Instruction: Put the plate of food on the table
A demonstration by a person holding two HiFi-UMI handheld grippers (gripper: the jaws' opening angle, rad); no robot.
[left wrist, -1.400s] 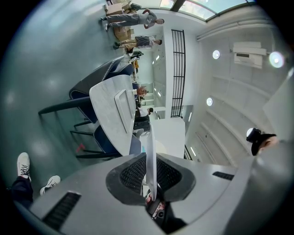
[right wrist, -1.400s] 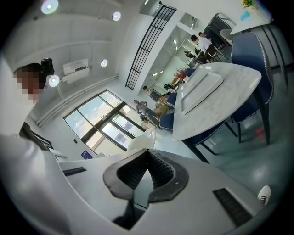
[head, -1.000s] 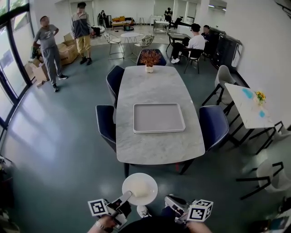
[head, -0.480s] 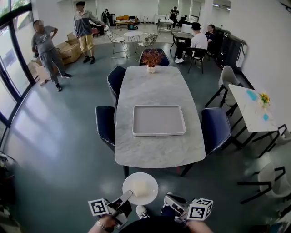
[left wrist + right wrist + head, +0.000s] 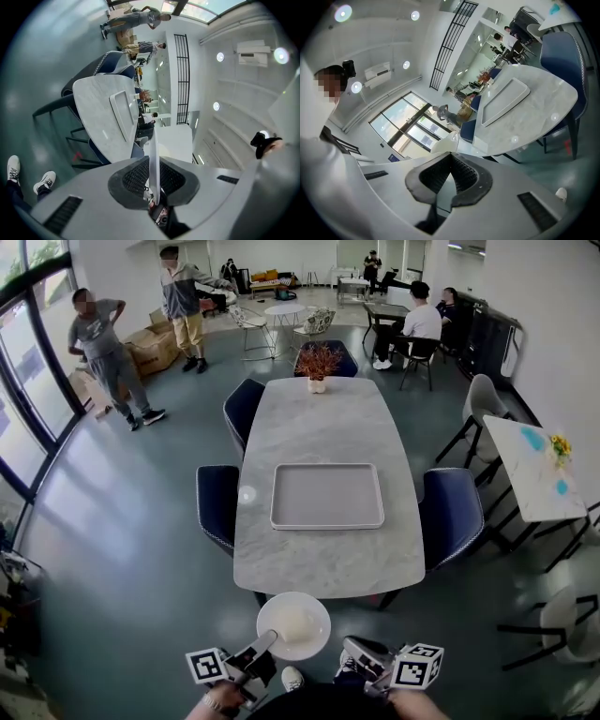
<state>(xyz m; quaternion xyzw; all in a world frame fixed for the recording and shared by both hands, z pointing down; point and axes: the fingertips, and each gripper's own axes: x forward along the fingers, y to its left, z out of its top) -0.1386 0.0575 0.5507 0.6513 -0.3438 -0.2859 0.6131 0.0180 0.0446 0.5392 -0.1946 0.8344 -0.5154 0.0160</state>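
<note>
While the left gripper is clamped on the rim of the white plate of food at the bottom middle, the right gripper sits beside it, jaws together, empty. Just above stands the table, a tray in its middle, with blue chairs at its sides.

A grey tray lies flat, a potted plant beyond it — far left, a person stands near cardboard boxes.

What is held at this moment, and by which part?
Left gripper grips the white plate of food by its near rim; right gripper holds nothing.
</note>
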